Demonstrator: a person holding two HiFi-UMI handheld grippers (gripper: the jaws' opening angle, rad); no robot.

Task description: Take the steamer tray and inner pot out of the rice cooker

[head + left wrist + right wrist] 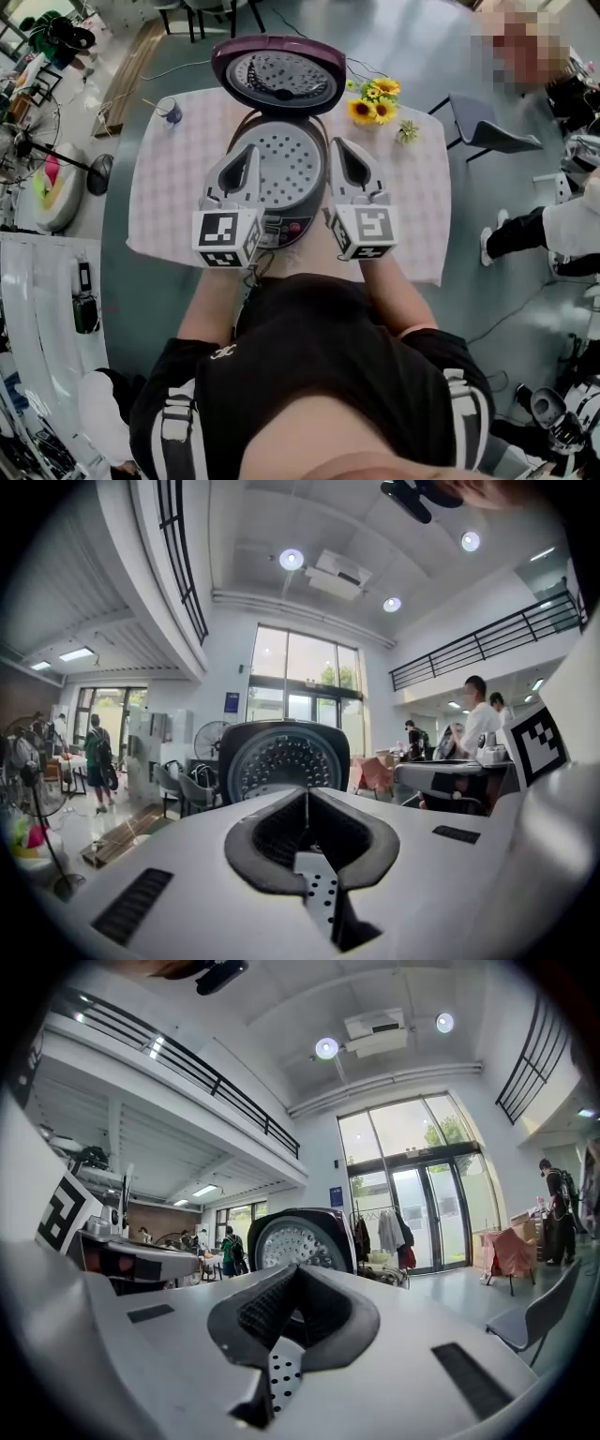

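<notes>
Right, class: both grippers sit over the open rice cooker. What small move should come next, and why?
Probably open both jaws. The left gripper and right gripper are shut and hold nothing, while the steamer tray sits in the rice cooker, so neither can take its rim yet.

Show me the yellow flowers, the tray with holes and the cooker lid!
yellow flowers (364, 110), head view, on one bloom's centre.
steamer tray (289, 164), head view, on its holed middle.
cooker lid (278, 77), head view, on its inner plate.
</notes>
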